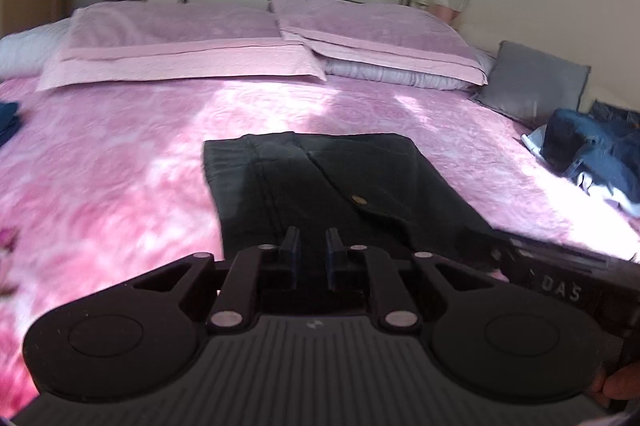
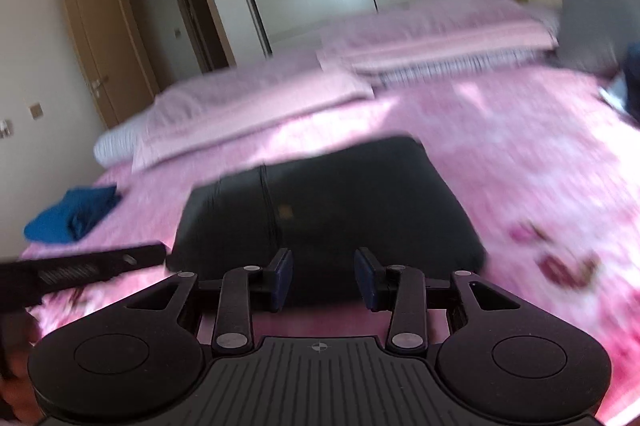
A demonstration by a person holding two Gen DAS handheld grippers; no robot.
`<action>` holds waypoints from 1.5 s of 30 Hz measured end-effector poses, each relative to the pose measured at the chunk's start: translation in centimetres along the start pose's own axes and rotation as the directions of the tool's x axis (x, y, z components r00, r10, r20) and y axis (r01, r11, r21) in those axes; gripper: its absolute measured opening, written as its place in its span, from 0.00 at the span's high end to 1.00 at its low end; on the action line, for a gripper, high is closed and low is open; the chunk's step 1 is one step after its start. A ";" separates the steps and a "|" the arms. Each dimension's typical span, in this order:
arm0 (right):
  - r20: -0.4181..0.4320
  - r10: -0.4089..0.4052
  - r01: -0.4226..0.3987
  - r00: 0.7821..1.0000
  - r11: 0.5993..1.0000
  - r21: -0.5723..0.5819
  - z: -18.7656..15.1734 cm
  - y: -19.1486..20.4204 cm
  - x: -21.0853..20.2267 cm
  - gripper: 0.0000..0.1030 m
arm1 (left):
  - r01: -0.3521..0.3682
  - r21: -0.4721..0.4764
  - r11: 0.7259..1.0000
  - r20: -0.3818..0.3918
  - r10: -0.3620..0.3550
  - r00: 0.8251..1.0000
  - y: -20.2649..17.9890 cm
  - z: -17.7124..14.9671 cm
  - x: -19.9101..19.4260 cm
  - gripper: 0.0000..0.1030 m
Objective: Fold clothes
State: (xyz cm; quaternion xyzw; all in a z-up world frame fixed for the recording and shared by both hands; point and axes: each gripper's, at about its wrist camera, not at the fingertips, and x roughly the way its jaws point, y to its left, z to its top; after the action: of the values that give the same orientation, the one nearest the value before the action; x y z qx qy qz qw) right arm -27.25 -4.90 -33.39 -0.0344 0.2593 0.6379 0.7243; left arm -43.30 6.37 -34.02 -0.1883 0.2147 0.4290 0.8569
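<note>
- Left wrist view: the left gripper [image 1: 313, 246] has its two pads set narrowly apart, with nothing between them
- It hangs above the near edge of the folded black jeans [image 1: 320, 181], which lie flat in the middle of the pink bedspread [image 1: 120, 165]
- A heap of blue denim clothes [image 1: 596, 157] lies at the right edge of the bed, near a grey cushion [image 1: 532, 81]
- Right wrist view, blurred: the right gripper [image 2: 323, 276] is spread wide and empty, near the front edge of the jeans [image 2: 340, 201]
- A blue garment [image 2: 72, 214] lies to the left on the bedspread [image 2: 540, 153], well apart from the jeans
</note>
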 end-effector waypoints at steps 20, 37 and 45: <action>-0.494 -0.006 0.040 0.869 0.998 0.057 4.2 -0.5 10.8 0.92 | -0.012 0.013 1.000 -0.441 0.017 0.897 3.3 8.1 7.6 0.98; -0.425 -0.250 0.382 0.870 0.887 0.258 3.0 3.2 13.3 0.92 | 0.336 0.249 0.908 -0.516 -0.170 0.840 4.4 13.7 19.0 0.97; -0.351 -0.479 0.587 0.804 0.547 0.597 4.7 -2.1 5.4 0.71 | 0.525 0.199 0.827 -0.583 -0.331 0.742 3.5 17.6 22.9 0.93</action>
State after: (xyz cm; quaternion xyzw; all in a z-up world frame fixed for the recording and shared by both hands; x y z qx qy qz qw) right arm -23.40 1.37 -32.17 0.1096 0.5033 0.2413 0.8224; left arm -30.15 32.20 -31.89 -0.1870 0.4630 0.1031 0.8603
